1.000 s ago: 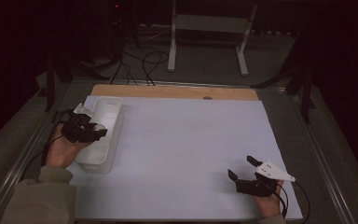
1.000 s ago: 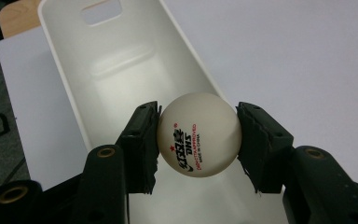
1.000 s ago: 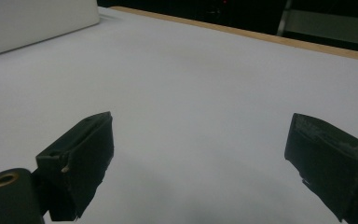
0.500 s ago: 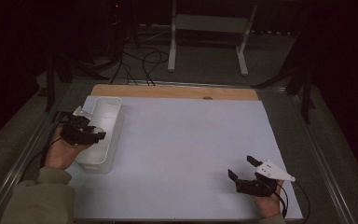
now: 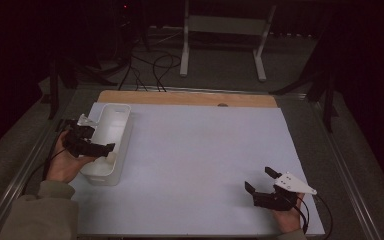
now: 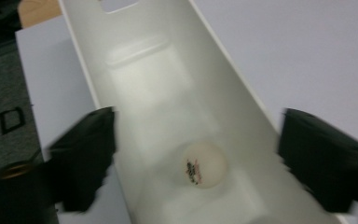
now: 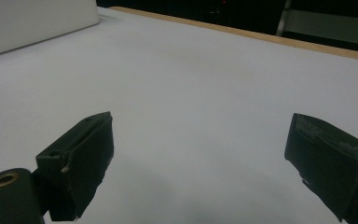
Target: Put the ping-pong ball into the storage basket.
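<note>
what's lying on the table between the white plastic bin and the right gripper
Nothing: in the high view, only bare white table cover lies between the white rectangular plastic bin and the right gripper, whose fingers stand open.

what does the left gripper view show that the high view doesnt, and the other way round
Left gripper view alone: a white ball with a small printed mark, lying on the bin's floor between the left gripper's open jaws, which have just been opening. High view alone: the right gripper, open, resting on the white sheet, and a wooden strip beyond it. Both: the white bin and the left gripper above it.
</note>
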### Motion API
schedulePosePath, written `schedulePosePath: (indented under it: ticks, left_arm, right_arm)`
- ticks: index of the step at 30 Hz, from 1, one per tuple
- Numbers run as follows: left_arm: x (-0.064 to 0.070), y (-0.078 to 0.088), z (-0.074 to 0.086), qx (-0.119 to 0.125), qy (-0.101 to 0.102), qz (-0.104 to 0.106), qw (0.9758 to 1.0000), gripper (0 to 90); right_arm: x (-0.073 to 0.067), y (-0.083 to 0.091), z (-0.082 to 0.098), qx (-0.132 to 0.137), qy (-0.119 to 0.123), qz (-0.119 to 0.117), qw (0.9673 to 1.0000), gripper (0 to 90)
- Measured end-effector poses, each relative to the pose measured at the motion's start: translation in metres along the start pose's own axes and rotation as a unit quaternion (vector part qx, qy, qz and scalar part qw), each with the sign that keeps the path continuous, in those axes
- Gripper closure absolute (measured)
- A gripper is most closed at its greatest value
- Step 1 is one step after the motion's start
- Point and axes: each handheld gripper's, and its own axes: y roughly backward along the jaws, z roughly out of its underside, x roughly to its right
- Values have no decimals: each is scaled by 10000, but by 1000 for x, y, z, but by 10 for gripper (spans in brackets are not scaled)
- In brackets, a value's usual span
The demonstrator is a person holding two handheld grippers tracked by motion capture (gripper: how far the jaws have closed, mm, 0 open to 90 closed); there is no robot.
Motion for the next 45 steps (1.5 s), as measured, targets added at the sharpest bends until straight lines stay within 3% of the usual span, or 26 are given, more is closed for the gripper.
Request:
schedulePosePath:
  ticks: [2,29,45]
  left_arm:
    - [0,1,0,-12,-60,29,10000,1]
    - [9,6,-2,475,-146,160,9986,0]
    - [22,5,-2,681,-280,415,9964,0]
  right_arm:
    - [0,0,0,-3,2,-4,10000,72]
    - [-1,-1,0,-1,11,-16,10000,72]
    - [0,-1,0,-1,9,-20,10000,72]
